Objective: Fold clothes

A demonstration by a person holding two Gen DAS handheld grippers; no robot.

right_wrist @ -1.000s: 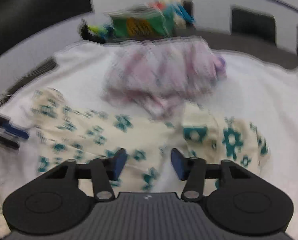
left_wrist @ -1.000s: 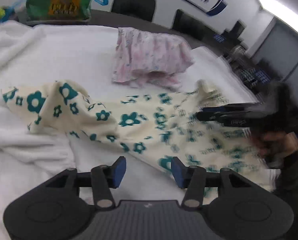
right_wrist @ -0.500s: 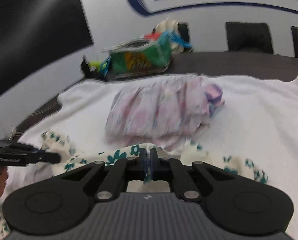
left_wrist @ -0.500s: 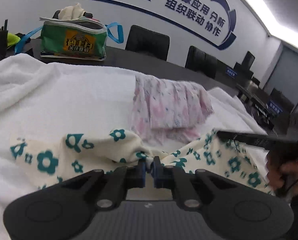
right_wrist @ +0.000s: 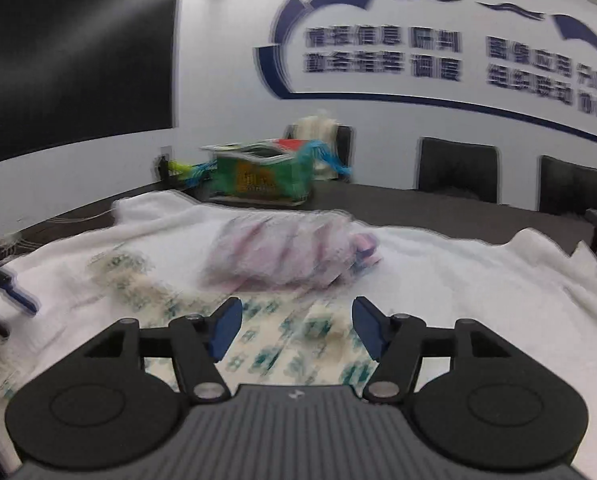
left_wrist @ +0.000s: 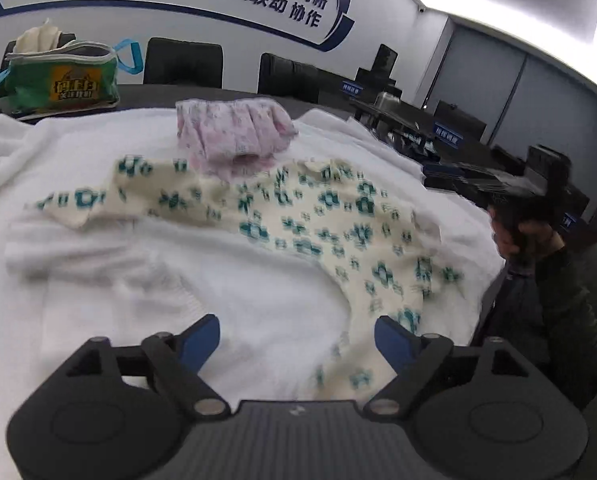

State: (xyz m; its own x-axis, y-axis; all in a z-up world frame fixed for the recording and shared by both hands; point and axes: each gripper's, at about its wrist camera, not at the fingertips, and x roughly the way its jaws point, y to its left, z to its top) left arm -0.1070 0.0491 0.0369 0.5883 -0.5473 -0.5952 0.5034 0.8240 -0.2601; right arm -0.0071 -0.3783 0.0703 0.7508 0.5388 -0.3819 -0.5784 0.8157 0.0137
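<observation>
1. Looking through the left wrist view: left gripper has just been opening, jaws now spread wide, nothing between the pads.
2. Cream garment with teal flowers lies flat on the white towel, from 10 o'clock down to 5 o'clock of this gripper. Long axis runs diagonally across the view; the near end sits just beside the right-hand finger.
3. Pink floral garment is bunched at 12 o'clock, touching the cream one's far edge.
4. Right gripper shows at 3 o'clock, blurred, in a person's hand, off the cream garment's edge.
5. Switching to the right wrist view: right gripper has also just been opening; jaws apart, cream garment below and ahead of them, not pinched.
6. Pink garment at 12 o'clock, just beyond the cream one. Frame is motion-blurred.
7. Judgement: both hands are about equally near; the right sits over the cloth, the left at its end.
8. Count: two garments, two grippers, one towel, one green bag.
</observation>
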